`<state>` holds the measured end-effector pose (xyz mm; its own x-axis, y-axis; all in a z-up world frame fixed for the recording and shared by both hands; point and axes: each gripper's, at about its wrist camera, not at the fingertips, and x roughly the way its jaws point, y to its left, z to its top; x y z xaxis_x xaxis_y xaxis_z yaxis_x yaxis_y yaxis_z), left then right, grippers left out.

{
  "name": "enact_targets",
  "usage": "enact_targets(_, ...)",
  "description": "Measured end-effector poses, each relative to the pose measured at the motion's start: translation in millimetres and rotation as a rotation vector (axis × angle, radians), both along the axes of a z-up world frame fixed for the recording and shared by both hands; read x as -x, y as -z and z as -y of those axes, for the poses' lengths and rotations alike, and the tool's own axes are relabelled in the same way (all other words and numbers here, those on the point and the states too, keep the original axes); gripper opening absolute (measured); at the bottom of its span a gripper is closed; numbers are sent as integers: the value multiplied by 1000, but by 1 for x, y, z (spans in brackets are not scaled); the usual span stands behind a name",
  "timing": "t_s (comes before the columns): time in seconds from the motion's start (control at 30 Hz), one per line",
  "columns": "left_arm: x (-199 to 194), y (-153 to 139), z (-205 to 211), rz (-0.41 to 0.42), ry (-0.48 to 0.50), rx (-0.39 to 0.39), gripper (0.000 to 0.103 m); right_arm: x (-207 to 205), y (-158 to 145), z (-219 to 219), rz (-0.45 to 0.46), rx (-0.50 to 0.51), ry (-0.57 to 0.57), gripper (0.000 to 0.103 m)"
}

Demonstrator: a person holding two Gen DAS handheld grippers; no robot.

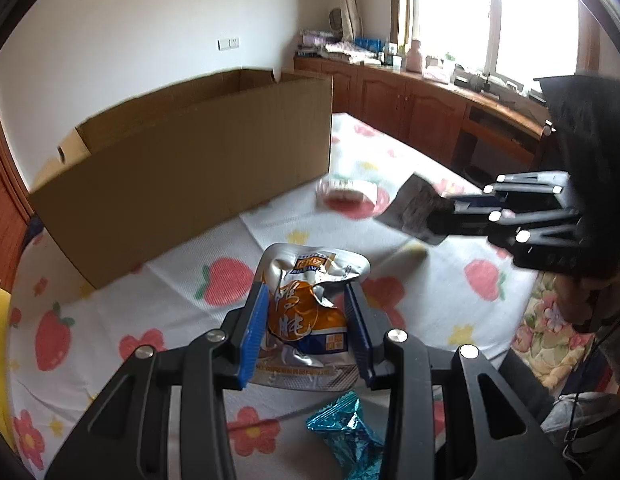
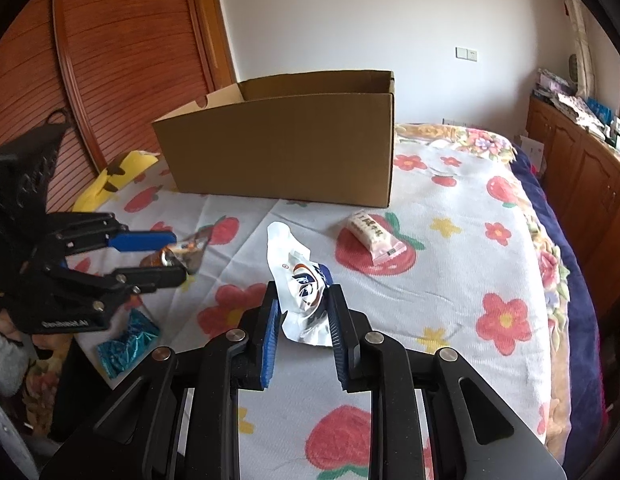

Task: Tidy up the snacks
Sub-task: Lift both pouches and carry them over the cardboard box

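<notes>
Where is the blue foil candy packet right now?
The blue foil candy packet lies on the strawberry bedspread at the near left edge in the right wrist view, just below the left gripper.

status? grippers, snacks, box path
Left gripper shut on orange-and-silver pouch. Right gripper shut on white packet. Pink bar and blue wrapper loose on bedspread. Cardboard box open ahead, path clear.

Bed (image 2: 462,240), cardboard box (image 2: 281,152), pink snack (image 2: 374,236), blue pkt (image 2: 125,344)
</notes>
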<state>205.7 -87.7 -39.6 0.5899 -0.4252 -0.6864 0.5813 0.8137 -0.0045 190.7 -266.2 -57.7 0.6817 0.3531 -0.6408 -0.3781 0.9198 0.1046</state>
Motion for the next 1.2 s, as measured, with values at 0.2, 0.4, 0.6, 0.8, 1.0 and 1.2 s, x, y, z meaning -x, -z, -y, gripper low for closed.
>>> enact_targets(0.2, 2, -19, -8, 40, -20, 30, 38, 4, -10, -2, 30, 0, -2, 21)
enact_targets(0.4, 4, -38, -14, 85, -46, 59, 38, 8, -29, -3, 65, -4, -9, 21)
enact_targets(0.6, 10, -57, -22, 130, -81, 98, 38, 14, -52, -7, 108, -7, -21, 21)
enact_targets(0.8, 13, -71, -32, 163, -100, 109, 38, 19, -72, -13, 148, -9, -32, 21)
enact_targets(1.0, 11, -86, -40, 197, -127, 125, 38, 20, -87, -20, 180, -1, -53, 21)
enact_targets(1.2, -7, -105, -48, 236, -160, 121, 38, 6, -107, -32, 216, 16, -87, 21)
